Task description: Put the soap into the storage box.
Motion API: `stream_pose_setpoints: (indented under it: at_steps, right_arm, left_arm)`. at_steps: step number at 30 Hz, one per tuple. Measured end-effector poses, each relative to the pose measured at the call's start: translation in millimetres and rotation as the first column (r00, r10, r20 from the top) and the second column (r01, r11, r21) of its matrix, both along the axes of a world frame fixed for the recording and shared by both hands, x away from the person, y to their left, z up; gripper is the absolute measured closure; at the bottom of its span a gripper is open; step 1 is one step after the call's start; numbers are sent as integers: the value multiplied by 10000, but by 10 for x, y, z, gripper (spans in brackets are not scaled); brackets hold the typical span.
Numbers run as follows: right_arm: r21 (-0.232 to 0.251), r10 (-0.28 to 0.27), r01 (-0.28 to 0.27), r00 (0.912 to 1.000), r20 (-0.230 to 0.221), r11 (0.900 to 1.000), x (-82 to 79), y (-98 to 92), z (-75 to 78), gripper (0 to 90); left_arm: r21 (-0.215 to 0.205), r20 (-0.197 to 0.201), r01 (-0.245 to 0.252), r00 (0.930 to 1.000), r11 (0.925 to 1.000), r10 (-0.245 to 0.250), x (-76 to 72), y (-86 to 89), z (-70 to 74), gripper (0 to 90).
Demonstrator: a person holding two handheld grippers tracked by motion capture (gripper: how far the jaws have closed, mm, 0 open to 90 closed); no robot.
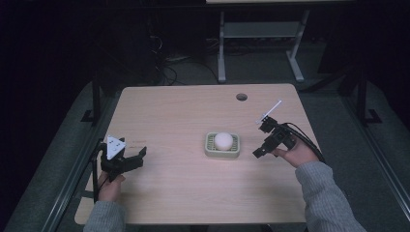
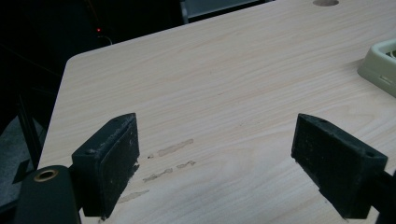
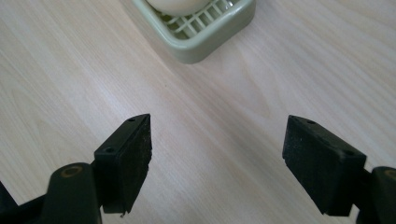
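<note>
A pale round soap (image 1: 223, 140) rests in a light green slatted dish (image 1: 210, 150) near the middle of the wooden table (image 1: 193, 111). My right gripper (image 1: 261, 143) is open just right of the dish, jaws pointing toward it with nothing between them. In the right gripper view the dish (image 3: 210, 32) lies ahead of the gripper (image 3: 217, 163), the soap (image 3: 175, 5) at the top edge. My left gripper (image 1: 137, 155) stands open near the table's front left, far from the dish. In the left gripper view the left gripper (image 2: 215, 172) has bare tabletop between its jaws, and the dish corner (image 2: 380, 67) is at the far right.
A round cable hole (image 1: 241, 96) sits near the table's far edge. Faint scuff marks (image 2: 170, 161) show on the wood between the left jaws. Beyond the table stands a white desk frame (image 1: 261, 43) on a dark floor.
</note>
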State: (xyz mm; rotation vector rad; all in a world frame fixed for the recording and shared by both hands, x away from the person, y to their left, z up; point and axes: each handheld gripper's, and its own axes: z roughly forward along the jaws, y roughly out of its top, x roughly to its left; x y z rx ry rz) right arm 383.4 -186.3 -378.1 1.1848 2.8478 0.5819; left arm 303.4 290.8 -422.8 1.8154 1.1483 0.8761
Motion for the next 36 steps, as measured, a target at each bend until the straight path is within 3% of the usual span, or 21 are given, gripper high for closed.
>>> stream_pose_setpoints:
  at_steps: [10,19,36]
  right_arm:
    - [224,-188,187,9998,53,9996,-130,-140,-85,237]
    - [473,-527,529,9986,-51,9975,-282,-325,-259,237]
    - [665,-916,906,9957,134,9937,-535,-534,-351,237]
  left_arm:
    - [80,-57,30,10000,10000,-30,1,-16,-14,148]
    - [126,-109,77,9999,9999,-75,2,-35,-25,149]
    - [99,-93,128,9999,9999,-127,-2,-51,-27,148]
